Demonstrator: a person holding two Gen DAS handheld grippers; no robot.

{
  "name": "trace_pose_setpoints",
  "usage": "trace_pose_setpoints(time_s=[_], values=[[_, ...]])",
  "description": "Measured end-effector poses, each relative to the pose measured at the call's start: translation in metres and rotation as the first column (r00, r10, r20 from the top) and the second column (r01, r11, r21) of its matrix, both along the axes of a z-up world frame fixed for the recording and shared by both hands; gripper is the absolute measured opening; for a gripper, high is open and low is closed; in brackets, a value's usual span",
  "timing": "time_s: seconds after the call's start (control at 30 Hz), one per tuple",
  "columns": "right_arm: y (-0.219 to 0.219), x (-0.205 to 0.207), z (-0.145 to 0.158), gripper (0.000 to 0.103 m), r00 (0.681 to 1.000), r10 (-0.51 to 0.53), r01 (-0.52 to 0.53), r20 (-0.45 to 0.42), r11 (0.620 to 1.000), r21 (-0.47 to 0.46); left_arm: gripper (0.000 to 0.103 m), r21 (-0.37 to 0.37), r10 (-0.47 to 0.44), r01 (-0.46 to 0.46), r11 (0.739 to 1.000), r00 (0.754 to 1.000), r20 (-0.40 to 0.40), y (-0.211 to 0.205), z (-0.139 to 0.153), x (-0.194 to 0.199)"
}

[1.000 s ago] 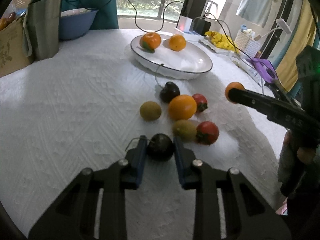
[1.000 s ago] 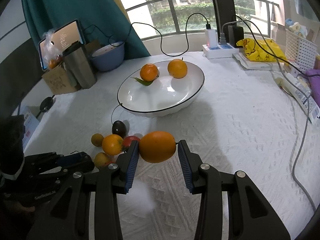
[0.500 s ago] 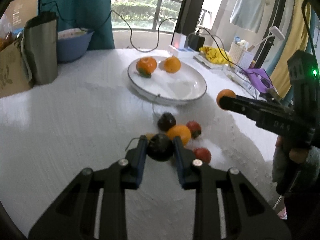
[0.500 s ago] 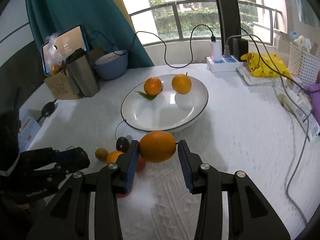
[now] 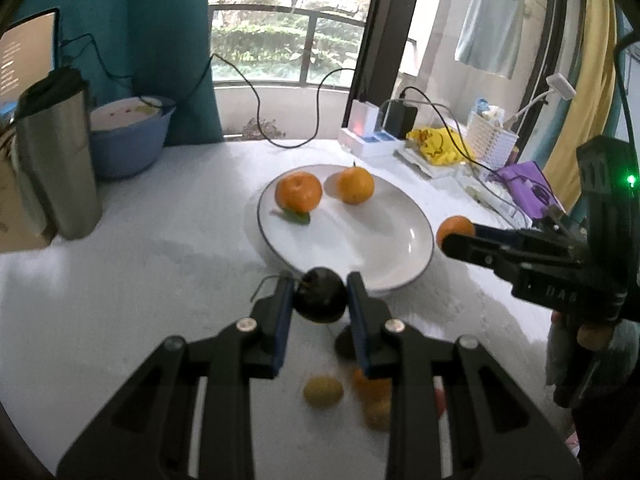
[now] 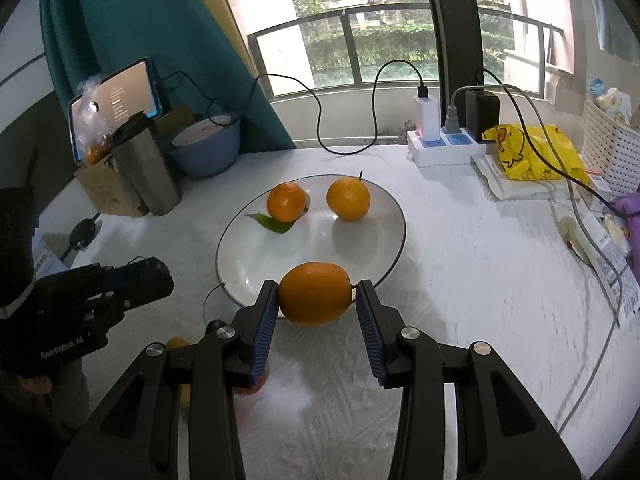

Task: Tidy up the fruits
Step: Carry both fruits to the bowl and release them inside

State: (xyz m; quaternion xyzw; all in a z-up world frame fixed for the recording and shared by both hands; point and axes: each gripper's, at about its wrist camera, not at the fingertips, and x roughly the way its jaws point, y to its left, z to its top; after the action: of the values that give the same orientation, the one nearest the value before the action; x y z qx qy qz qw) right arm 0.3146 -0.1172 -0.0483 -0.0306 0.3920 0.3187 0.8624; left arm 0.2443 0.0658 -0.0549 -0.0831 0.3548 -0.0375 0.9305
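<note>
The left gripper (image 5: 320, 300) clamps a dark round fruit (image 5: 320, 300) above the near rim of the white plate (image 5: 384, 240). Two oranges (image 5: 298, 192) rest on the plate. The right gripper (image 5: 456, 236) grips an orange fruit (image 5: 454, 227) at the plate's right edge.

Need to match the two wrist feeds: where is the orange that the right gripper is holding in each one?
Left wrist view: the held orange shows at right of centre, half hidden behind the right gripper, just off the plate's right rim.
Right wrist view: the orange is at lower centre, clamped between the blue pads, over the plate's near rim.
Shared landmark: the white plate with two oranges.
</note>
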Motion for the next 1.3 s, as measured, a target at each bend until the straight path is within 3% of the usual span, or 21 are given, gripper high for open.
trace_pose_setpoints(time_s=[0.4, 0.87, 1.3], values=[[0.012, 0.037, -0.012, 0.043, 0.999, -0.009, 0.012, 0.037, 0.998, -0.059, 0.028, 0.0, -0.048, 0.048, 0.999, 0.999, -0.008, -0.009, -0.008, 0.054], [0.025, 0.072, -0.027, 0.043, 0.997, -0.003, 0.012, 0.08, 0.993, -0.118, 0.028, -0.055, -0.108, 0.105, 0.993, 0.992, -0.067, -0.017, -0.019, 0.111], [0.026, 0.077, -0.031, 0.043, 0.995, -0.013, 0.025, 0.104, 0.994, -0.111, 0.029, -0.022, -0.115, 0.113, 0.993, 0.984, -0.134, -0.024, -0.029, 0.135]])
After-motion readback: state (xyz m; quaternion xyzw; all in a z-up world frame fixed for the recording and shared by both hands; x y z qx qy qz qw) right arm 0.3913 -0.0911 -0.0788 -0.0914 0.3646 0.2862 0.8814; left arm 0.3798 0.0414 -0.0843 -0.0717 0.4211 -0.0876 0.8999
